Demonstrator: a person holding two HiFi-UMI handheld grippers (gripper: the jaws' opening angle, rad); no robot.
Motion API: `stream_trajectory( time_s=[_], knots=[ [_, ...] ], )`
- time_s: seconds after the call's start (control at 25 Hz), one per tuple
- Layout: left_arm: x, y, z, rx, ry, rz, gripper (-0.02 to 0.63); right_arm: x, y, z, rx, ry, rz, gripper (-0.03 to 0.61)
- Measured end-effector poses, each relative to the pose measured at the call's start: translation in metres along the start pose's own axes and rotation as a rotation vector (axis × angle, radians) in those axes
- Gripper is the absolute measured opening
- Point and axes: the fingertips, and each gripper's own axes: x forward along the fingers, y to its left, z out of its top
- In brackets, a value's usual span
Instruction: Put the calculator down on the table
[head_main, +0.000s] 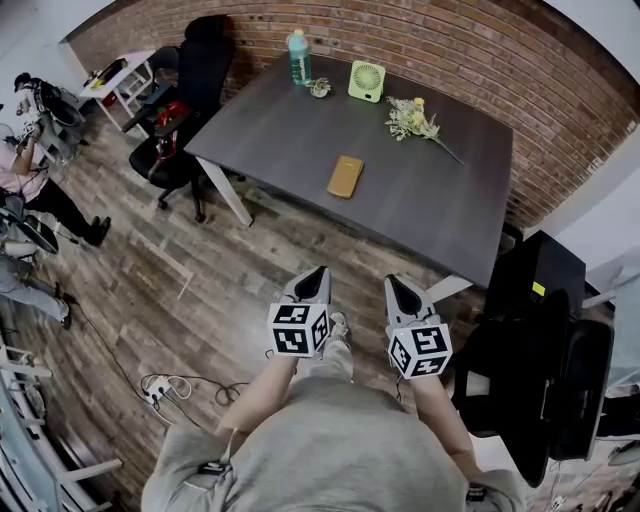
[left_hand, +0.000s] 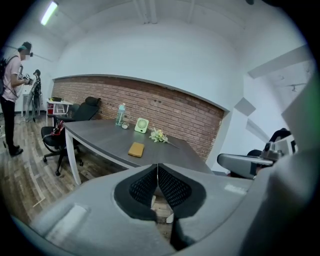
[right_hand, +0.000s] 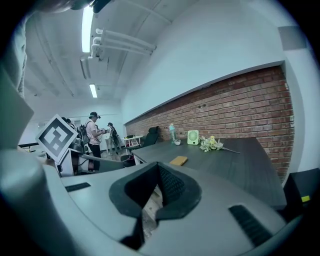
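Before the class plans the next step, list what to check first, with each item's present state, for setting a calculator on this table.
1. Calculator held in a gripper: not ok. The left gripper and the right gripper are both shut with nothing between the jaws.
2. Bare room on the table: ok.
3. The flat yellow item lying on the table is the calculator: cannot tell.
4. Grippers over the table: not ok. Both are above the floor, short of its near edge.
5. The chair is apart from the right gripper: ok.
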Motion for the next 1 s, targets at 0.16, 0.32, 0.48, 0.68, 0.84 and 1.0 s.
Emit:
stream_trajectory(
  time_s=[0.16,0.32,0.48,0.68,0.84,1.0],
  knots=[
    [-0.02,-0.005,-0.011,0.007,-0.004,-0.007,0.021,-0.017,0.013,-0.006,0.0,-0.01,-0.008,0.002],
    [-0.036,-0.009,-0.021,0.009,-0.004,-0.011,0.021,-0.032,0.021,-0.011,0.0,-0.017,-0.018,0.002],
    [-0.047,-0.011,-0.029,0.011,-0.006,-0.016,0.021,-0.042,0.029,-0.016,-0.001,-0.019,-0.021,0.002],
    [-0.054,-0.015,-0.035,0.013,-0.006,-0.024,0.021,-0.05,0.032,-0.019,-0.002,-0.023,-0.03,0.002],
    [-0.058,-0.017,-0.033,0.017,-0.011,-0.029,0.021,-0.054,0.034,-0.017,-0.053,-0.019,-0.036,0.002],
    [-0.058,-0.019,-0.034,0.019,-0.011,-0.033,0.021,-0.056,0.036,-0.014,-0.068,-0.029,-0.041,0.002]
  ],
)
